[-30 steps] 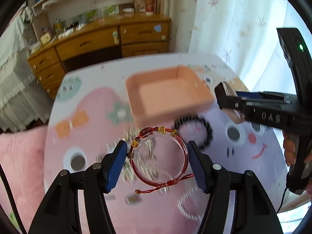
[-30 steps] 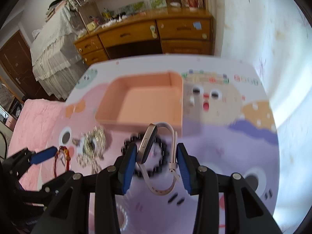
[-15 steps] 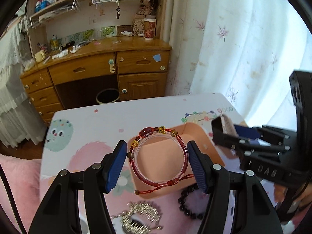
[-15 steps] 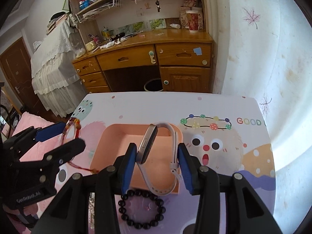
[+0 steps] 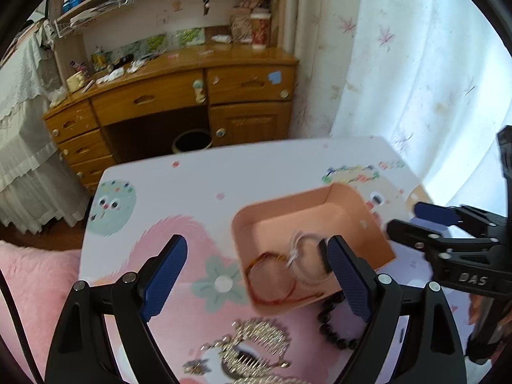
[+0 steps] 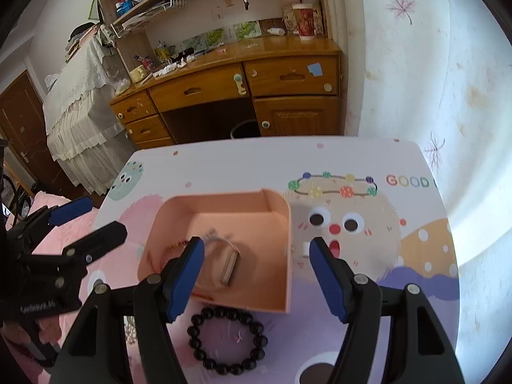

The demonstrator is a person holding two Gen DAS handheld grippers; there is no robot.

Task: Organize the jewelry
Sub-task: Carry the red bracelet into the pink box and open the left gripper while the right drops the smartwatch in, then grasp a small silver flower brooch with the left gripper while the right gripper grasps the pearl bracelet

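Observation:
A peach tray stands on the cartoon-print table. In it lie a red bangle and a pale watch, both blurred. My left gripper is open and empty, just above the tray's near left part. My right gripper is open and empty over the tray's near right side. A black bead bracelet lies on the table in front of the tray. A silver chain pile lies left of it.
The table ends at a white curtain on the right. A wooden desk stands beyond the far edge. A pink cushion lies at the left. Each gripper shows in the other's view, my left and my right.
Both grippers have opened. The red bangle dropped from the left one and the watch from the right one into the tray.

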